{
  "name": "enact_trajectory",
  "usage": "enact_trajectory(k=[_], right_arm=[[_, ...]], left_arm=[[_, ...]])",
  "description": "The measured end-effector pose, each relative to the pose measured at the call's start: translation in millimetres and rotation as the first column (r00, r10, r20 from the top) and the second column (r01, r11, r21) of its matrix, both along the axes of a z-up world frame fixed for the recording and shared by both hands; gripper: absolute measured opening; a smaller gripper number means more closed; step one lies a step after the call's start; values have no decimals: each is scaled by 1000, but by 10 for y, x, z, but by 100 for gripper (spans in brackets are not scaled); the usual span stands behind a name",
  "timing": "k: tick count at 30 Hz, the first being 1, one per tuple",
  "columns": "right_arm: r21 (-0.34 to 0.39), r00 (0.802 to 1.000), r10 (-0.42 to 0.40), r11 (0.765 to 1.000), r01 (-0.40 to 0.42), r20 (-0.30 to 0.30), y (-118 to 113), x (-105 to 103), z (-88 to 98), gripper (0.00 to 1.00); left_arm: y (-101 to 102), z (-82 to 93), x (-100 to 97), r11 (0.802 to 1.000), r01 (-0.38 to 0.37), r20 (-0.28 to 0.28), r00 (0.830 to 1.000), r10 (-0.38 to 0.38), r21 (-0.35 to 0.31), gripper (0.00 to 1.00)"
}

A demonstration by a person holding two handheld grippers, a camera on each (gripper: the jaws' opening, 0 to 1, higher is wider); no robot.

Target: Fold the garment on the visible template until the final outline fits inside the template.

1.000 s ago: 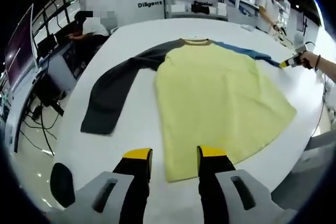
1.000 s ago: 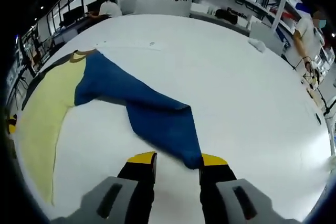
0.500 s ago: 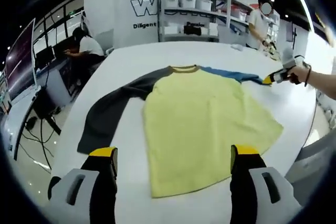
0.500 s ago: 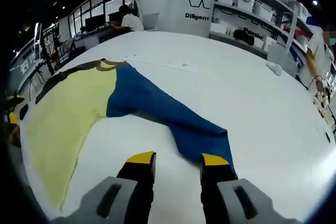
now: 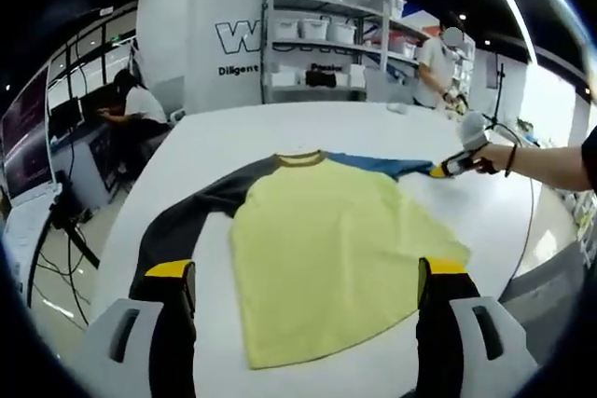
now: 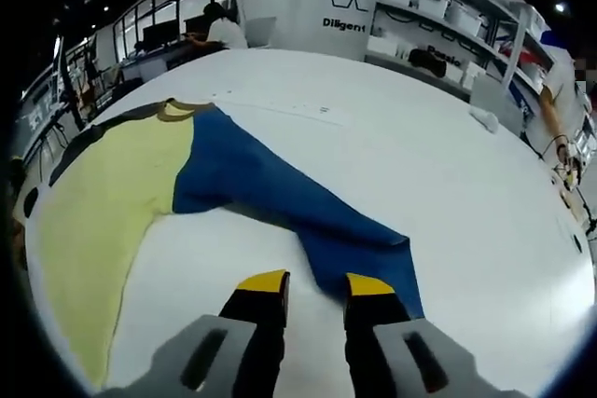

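Shirt is spread flat on the white table, yellow body in the middle, dark gray sleeve out one side, blue sleeve out the other. Left gripper hangs above the hem w/ jaws spread wide, nothing in them. Right gripper sits at the blue cuff, jaws close together w/ a gap; can't tell if it's pinching the cloth. Shelving in the bg.

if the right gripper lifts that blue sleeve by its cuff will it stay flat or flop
Probably flop: the blue sleeve already lies creased on the table, so it looks like soft cloth. It likely drags the yellow body along. Looks light.
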State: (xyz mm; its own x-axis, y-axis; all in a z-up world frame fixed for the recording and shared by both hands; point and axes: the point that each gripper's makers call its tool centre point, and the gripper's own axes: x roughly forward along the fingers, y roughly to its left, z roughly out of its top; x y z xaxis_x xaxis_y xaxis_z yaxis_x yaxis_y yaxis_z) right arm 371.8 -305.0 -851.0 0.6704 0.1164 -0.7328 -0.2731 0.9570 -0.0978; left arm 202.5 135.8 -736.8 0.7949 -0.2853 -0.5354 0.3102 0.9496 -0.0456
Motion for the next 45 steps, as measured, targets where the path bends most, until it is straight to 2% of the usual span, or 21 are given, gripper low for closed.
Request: enact_trajectory(k=[7, 12, 17, 22, 26, 34, 38, 45], right_arm=[[-28, 1000, -12, 1000, 11, -15, -50, 8, -60, 15], [-28, 999, -12, 1000, 11, -40, -38, -38, -136, 11], [-29, 999, -20, 999, 19, -29, -13, -62, -111, 6], [-31, 1000, -10, 999, 9, -26, -5, -89, -102, 0], [-38, 998, 3, 999, -5, -56, -42, -140, -103, 0], [-123, 994, 68, 989, -79, -91, -235, -281, -72, 0], [-118, 995, 53, 991, -62, -81, -358, -319, -21, 0], [-124, 996, 18, 992, -28, -84, -533, -391, -39, 0]], left_arm=[[7, -85, -49, 1000, -10, -41, 999, 9, -24, 98], [54, -123, -77, 1000, -17, -50, 999, 16, -13, 99], [89, -129, -81, 1000, -21, -58, 998, 20, -12, 99], [46, -125, -91, 1000, 8, -66, 998, -10, -22, 99], [30, -128, -92, 1000, 18, -65, 998, -19, -18, 98], [31, -149, -93, 1000, 26, -73, 997, -27, -13, 97], [26, -159, -88, 999, 34, -78, 996, -35, -9, 97], [-3, -135, -64, 999, 44, -79, 996, -46, -15, 96]])
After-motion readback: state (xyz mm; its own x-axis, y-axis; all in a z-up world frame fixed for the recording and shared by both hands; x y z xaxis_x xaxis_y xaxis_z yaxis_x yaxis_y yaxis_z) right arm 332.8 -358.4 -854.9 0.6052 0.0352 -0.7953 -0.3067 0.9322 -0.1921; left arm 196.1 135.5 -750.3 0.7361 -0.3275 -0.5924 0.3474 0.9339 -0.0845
